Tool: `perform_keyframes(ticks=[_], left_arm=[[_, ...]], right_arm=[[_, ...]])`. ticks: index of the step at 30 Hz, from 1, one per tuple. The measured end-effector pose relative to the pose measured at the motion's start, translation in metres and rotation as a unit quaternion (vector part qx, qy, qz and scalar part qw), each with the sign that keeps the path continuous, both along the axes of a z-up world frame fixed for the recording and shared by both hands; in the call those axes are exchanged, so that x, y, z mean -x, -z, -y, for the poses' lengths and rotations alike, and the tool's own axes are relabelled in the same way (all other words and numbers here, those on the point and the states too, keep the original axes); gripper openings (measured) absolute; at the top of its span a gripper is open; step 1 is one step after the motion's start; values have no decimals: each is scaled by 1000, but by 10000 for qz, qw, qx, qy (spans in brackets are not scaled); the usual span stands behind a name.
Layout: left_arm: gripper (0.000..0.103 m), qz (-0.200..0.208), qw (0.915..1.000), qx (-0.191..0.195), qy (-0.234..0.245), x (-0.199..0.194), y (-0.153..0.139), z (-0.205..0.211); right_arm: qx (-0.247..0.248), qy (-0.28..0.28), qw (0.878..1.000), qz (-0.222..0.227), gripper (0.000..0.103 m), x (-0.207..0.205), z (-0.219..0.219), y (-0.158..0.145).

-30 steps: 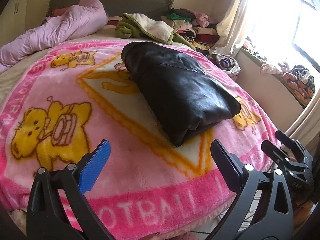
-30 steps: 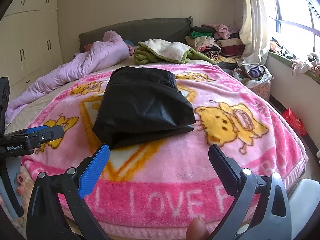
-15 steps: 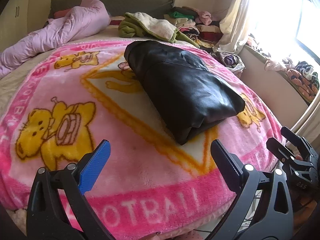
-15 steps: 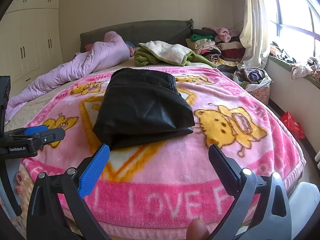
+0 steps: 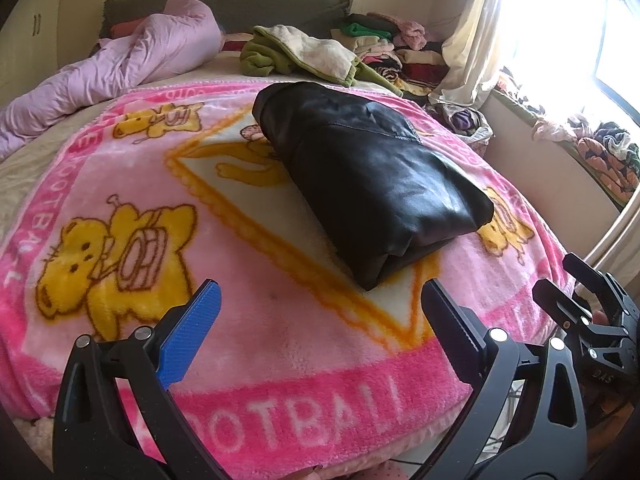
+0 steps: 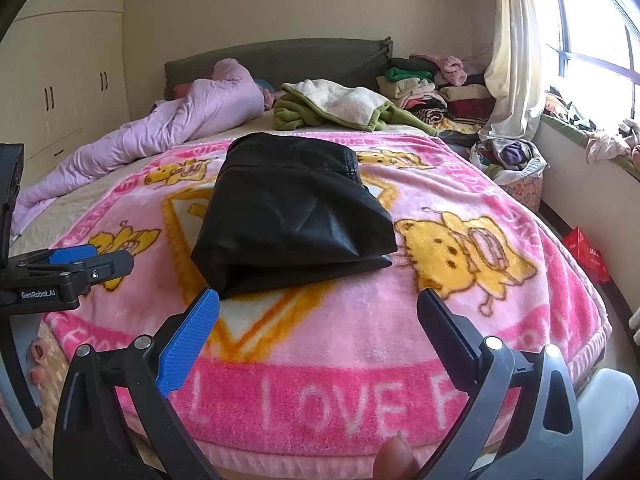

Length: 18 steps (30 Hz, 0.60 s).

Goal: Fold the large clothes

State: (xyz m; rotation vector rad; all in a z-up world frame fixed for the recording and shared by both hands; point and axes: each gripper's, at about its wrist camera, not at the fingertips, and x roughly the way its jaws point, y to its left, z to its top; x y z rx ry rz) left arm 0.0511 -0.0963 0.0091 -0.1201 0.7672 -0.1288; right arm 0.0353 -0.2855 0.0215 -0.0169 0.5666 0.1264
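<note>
The folded black leather-look jacket (image 6: 292, 216) lies mid-bed on the pink cartoon fleece blanket (image 6: 460, 312), long axis running toward the headboard. Both the left gripper (image 5: 320, 320) and right gripper (image 6: 318, 328) gape wide, empty, apart from it; the right looks nearer

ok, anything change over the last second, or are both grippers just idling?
Barely. The left hand-held gripper has eased slightly toward the folded black jacket, and the right hand-held gripper has done the same. Nothing was grasped or released: both stay open and empty, and the jacket lies folded on the pink blanket as before.
</note>
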Motion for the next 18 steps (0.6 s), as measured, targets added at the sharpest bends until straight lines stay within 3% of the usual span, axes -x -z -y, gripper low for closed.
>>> perform_keyframes(ticks=[18], left_arm=[[94,9,10000,-19,-2,1,-2,0]], right_arm=[[52,-9,10000,18,99,-1,-1,-2]])
